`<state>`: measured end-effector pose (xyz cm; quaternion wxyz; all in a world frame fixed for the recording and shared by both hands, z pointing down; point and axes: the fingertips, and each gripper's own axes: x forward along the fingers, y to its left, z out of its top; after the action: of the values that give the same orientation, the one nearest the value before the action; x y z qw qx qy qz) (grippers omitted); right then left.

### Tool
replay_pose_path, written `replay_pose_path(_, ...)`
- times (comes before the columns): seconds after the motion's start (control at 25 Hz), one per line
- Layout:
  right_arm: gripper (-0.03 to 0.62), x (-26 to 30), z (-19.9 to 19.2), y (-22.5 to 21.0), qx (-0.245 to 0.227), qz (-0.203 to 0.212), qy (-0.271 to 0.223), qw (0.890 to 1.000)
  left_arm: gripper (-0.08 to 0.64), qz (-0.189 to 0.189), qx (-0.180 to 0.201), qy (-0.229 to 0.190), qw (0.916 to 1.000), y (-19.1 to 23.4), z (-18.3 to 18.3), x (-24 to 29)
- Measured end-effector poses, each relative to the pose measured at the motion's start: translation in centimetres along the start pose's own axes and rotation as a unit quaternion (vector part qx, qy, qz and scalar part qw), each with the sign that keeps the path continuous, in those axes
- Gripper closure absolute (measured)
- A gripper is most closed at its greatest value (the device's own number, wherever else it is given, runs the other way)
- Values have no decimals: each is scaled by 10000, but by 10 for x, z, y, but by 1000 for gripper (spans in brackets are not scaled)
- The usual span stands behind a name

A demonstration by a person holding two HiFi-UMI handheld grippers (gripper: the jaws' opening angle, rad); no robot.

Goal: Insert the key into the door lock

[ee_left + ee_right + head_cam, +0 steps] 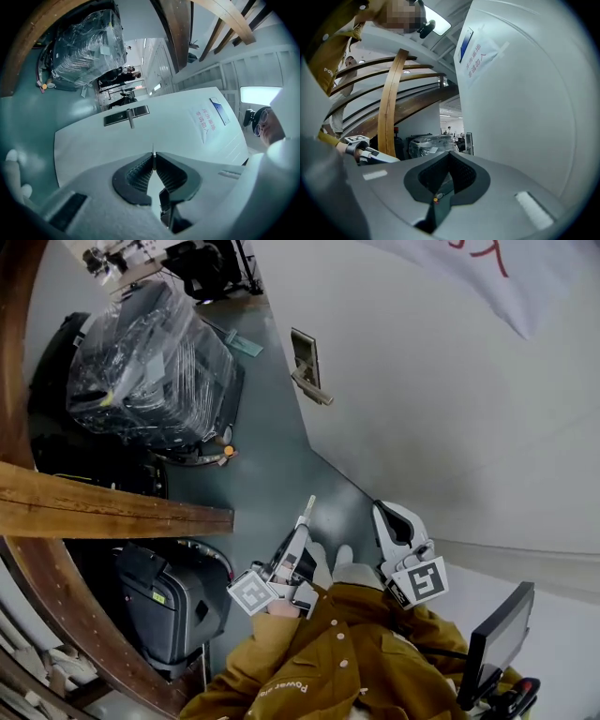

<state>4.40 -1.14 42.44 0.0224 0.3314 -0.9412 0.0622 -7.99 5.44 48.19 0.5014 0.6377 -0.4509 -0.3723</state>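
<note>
Nearest you: mustard jacket (328, 662), with both tools held out just beyond it.

**Item 1, left gripper** (298, 538). The jaws are pinched almost together on the key (308, 507). Its blade stands out past the tips. In the left gripper view it shows edge-on as a thin sliver (153, 152) between the ribbed pads.

**Item 2, right gripper** (384, 517). The jaws are together with nothing between them. It is held beside the left one, near the door.

**Item 3, white door** (450, 409). It carries a paper notice (208, 123) and the lock plate (303, 354), which has a lever handle (312, 388). The plate is well apart from the key tip, and the keyhole cannot be made out from here.

**Item 4, surroundings.** A plastic-wrapped load (150, 362) and a wooden beam (112, 507) stand on your left. Neither seems to lie on the line to the lock.

**Step in hand, as judged:** the approach, with insertion not yet begun.

**Handling notes:**
- Keep the pinch firm, since a thin blade probably pivots easily between pads.
- Bring the tip square to the plate, and find the slot before you commit.
- Match the blade's flat to the slot's direction by rolling your wrist, not by regripping.
- Push straight along the blade. A slanted push may skate it across the plate or twist it in the jaws.
- Keep the empty tool clear of the lever.
</note>
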Motion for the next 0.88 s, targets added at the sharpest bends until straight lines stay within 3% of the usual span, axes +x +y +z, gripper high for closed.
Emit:
replay_pose_path(0.16, 586, 44, 0, -15, -90, -7, 26, 10000, 534, 4, -104, 74, 9999, 18, 35, 32)
replay_pose_path(0.56, 586, 151, 30, -55, -380, -479, -82, 9981, 534, -33, -143, 611, 9980, 53, 130, 105)
replay_pose_path(0.88, 586, 189, 39, -70, -387, -477, 54, 9981, 533, 16, -251, 853, 9960, 64, 152, 153)
